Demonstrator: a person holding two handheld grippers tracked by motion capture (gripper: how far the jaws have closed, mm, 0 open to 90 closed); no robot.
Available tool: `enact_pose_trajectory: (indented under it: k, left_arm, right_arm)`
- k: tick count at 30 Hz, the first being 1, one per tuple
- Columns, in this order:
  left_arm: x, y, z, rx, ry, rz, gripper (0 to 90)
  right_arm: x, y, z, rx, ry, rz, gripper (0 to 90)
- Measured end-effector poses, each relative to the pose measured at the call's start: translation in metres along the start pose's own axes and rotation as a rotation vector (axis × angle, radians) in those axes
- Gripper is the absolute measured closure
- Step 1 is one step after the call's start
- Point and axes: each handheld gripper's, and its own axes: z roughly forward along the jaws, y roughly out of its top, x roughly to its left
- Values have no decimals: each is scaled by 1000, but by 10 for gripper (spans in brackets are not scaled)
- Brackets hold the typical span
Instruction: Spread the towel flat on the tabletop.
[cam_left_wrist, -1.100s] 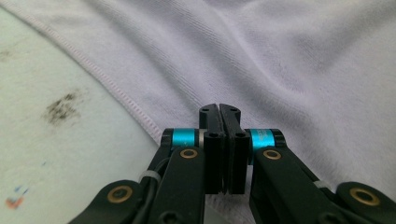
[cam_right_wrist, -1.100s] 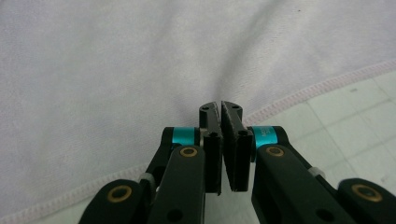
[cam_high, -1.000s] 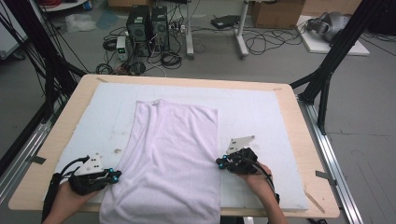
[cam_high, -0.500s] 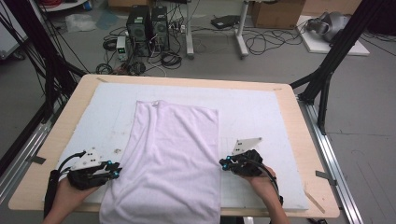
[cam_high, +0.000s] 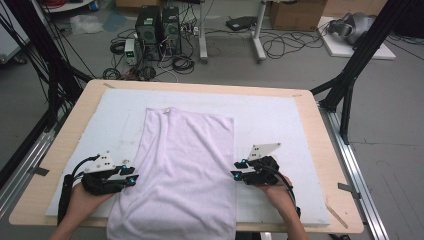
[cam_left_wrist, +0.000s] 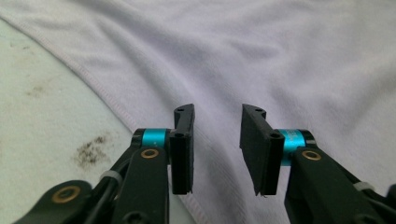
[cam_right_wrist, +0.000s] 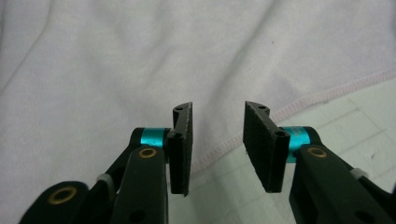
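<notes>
Cloth: pale lilac knit garment (cam_high: 182, 170) lies flat on white padded table cover (cam_high: 280, 120), between both grippers.
Left gripper (cam_high: 131, 176): jaws just opening, spread over the cloth's hemmed edge, pinching nothing.
Right gripper (cam_high: 237, 169): jaws just opening, spread at the opposite edge, pinching nothing.

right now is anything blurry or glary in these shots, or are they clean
High view: soft, even light, no glare on the pale cloth. Left gripper view: the hand-held gripper's jaws are crisp, the cloth's hem sharp, the weave behind softer. Right gripper view: sharp hem, faint fold shadows, no glare.
</notes>
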Motion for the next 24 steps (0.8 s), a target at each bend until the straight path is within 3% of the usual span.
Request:
enact_pose_trajectory:
  k: [6,14,17,24]
  left_arm:
    - [5,8,6,-22,10,-32,548]
    - [10,15,14,-45,18,-53,487]
    - [9,14,15,-25,28,-30,478]
    - [8,14,14,-32,33,-32,461]
  right_arm:
    - [-2,6,4,-37,5,33,493]
    - [0,10,10,-50,-16,34,405]
    - [-1,10,10,-53,-30,48,379]
    - [-1,10,10,-52,-34,53,355]
